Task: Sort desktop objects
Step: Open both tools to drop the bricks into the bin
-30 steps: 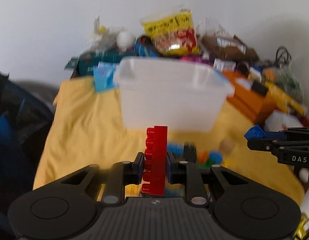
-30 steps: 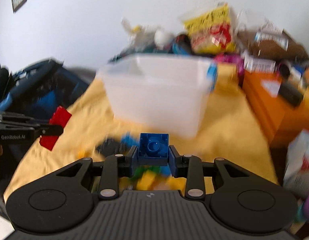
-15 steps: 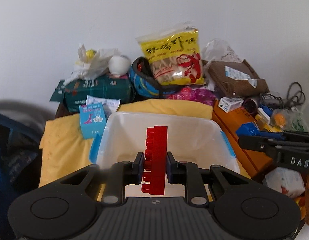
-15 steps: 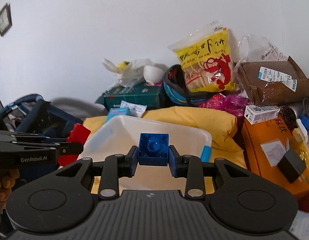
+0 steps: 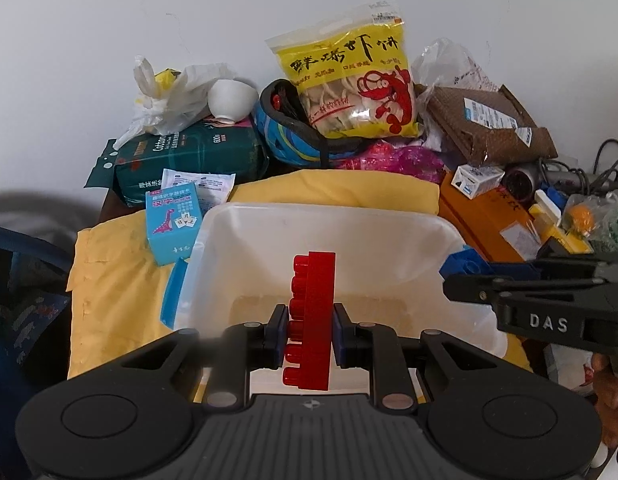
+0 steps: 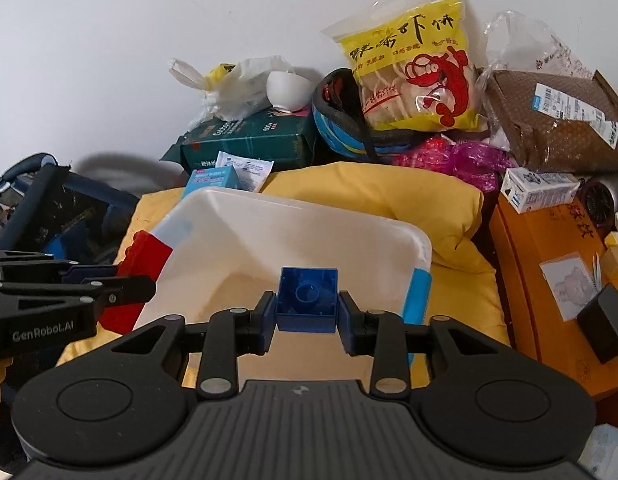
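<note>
- Left wrist view: the left claw (image 5: pixel 310 326) is clamped on a long red plastic building brick (image 5: pixel 312 318), which stands upright between the two pads with its studs facing left.
- The brick is held above the near rim of a translucent white plastic bin (image 5: pixel 389 240) that sits on a yellow cloth (image 5: pixel 117 280) covering the desk.
- The bottom of the bin looks bare in this view.
- At the right edge, the right claw (image 5: pixel 459 280) reaches over the bin's right rim, with a small blue plastic brick (image 5: pixel 465 264) at its tip.
- A light blue card box with a dinosaur picture (image 5: pixel 173 222) lies just beside the bin's far left corner.
- Behind the bin stand a yellow bag of shrimp crackers (image 5: pixel 349 80) and a dark green soft pack (image 5: pixel 189 160).
- Right wrist view: the right claw (image 6: pixel 307 306) grips the blue brick (image 6: pixel 307 300) by its two sides, with the hollow underside facing the camera.
- This brick hangs over the bin (image 6: pixel 309 220), near its front rim.
- At the left, the left claw (image 6: pixel 121 280) holds the red brick (image 6: pixel 143 264) tilted over the bin's left rim.
- An orange cardboard box (image 6: pixel 549 280) lies to the right of the bin, apart from it.
</note>
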### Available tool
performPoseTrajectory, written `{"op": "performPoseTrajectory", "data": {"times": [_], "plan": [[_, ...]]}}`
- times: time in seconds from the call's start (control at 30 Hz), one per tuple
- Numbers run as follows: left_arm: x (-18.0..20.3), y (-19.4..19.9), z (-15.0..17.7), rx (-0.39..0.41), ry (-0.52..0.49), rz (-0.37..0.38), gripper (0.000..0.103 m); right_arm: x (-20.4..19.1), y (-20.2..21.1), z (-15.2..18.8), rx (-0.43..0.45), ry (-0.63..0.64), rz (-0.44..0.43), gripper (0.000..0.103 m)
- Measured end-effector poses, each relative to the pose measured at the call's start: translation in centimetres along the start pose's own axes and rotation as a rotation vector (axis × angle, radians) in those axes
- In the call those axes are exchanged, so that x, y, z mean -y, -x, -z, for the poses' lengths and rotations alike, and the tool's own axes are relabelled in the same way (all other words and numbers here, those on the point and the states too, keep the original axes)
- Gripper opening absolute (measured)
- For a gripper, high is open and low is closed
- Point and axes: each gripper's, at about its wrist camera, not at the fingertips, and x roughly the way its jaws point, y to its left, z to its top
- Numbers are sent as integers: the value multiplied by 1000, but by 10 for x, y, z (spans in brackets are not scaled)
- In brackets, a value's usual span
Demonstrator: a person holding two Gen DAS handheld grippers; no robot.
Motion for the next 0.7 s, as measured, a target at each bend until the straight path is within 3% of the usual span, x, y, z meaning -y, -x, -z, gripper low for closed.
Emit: {"op": "performPoseTrajectory", "data": {"times": [0.03, 0.07, 0.1, 0.13, 0.27, 0.47, 0.7], "plan": [[0, -1, 1, 6, -4, -6, 34, -1, -2, -1, 3, 9, 10, 53], [1, -2, 2, 10, -10, -19, 43, -1, -3, -1, 6, 14, 16, 71], [1, -2, 4, 20, -13, -38, 59, -1, -2, 0, 23, 19, 13, 74], [0, 0, 7, 35, -11, -51, 64, -1, 0, 0, 37, 24, 5, 74], [-12, 12, 28, 51, 22, -30, 64, -7, 18, 14, 84, 54, -26, 74], [-28, 50, 111, 103, -4, -52, 64, -21, 59, 81, 156, 131, -96, 74], [-34, 41, 206, -37, 37, -48, 64, -24, 44, 177, 14, 137, -65, 73]]}}
